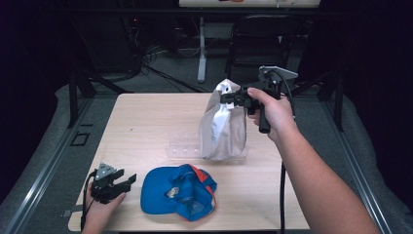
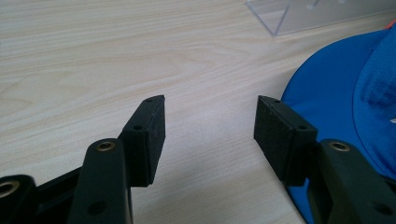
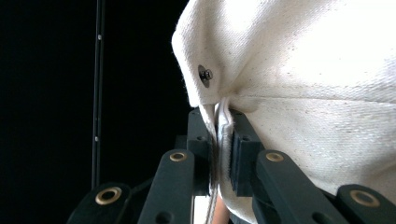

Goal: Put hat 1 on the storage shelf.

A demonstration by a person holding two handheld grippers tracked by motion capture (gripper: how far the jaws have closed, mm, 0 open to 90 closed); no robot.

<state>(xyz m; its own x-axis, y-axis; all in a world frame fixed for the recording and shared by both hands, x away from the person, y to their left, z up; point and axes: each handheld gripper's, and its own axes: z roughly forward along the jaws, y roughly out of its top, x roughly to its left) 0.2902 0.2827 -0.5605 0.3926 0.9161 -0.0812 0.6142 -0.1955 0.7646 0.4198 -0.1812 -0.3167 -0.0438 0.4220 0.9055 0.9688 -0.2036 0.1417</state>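
A beige cap (image 1: pixel 223 124) hangs above the table, its lower edge by a clear plastic stand (image 1: pixel 185 146). My right gripper (image 1: pixel 233 97) is shut on the cap's top edge; in the right gripper view the jaws pinch the cream fabric (image 3: pixel 327 70) at a seam, below a small metal rivet (image 3: pixel 204 73). A blue cap with orange trim (image 1: pixel 178 191) lies on the table near the front edge. My left gripper (image 1: pixel 125 182) rests open just left of it; in the left gripper view the blue cap's brim (image 2: pixel 327 93) lies beside the right jaw, with bare wood between the pads.
The light wooden table (image 1: pixel 146 117) has free room on its left and far side. The clear stand (image 2: pixel 299 14) lies ahead of my left gripper. Beyond the table stand a dark chair (image 1: pixel 263 39), a white table leg (image 1: pixel 201 48) and floor cables.
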